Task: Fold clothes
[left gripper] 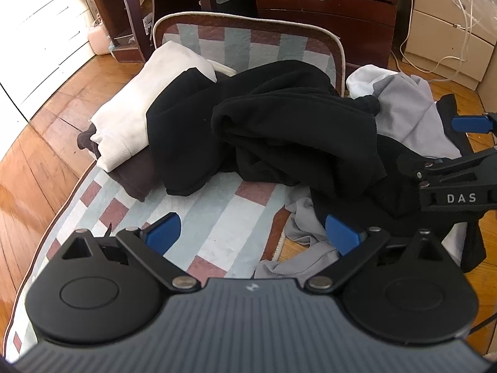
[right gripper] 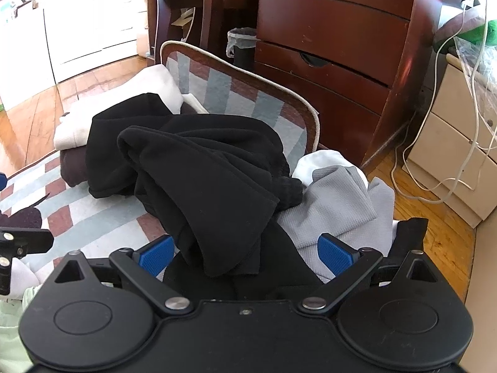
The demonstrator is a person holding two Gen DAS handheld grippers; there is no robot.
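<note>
A crumpled black garment (left gripper: 295, 133) (right gripper: 211, 180) lies in a heap on a checked mat (left gripper: 217, 211) (right gripper: 93, 214). Left of it a folded white garment (left gripper: 139, 108) (right gripper: 80, 124) rests on a folded dark brown one (left gripper: 133, 177) (right gripper: 73, 164). A grey waffle-knit garment (left gripper: 410, 115) (right gripper: 335, 205) lies rumpled at the right, with white cloth (left gripper: 366, 77) (right gripper: 323, 161) behind it. My left gripper (left gripper: 251, 233) is open and empty above the mat's near part. My right gripper (right gripper: 245, 255) is open, its jaws on either side of the black garment's near fold; it also shows in the left wrist view (left gripper: 459, 143).
A dark wooden dresser (right gripper: 335, 46) stands behind the mat, whose far edge (left gripper: 248, 18) curls up against it. A cream cabinet (right gripper: 450, 155) and loose white cables (right gripper: 435, 183) are at the right. Wooden floor (left gripper: 46, 155) lies left. A bin with a liner (right gripper: 240, 43) stands behind.
</note>
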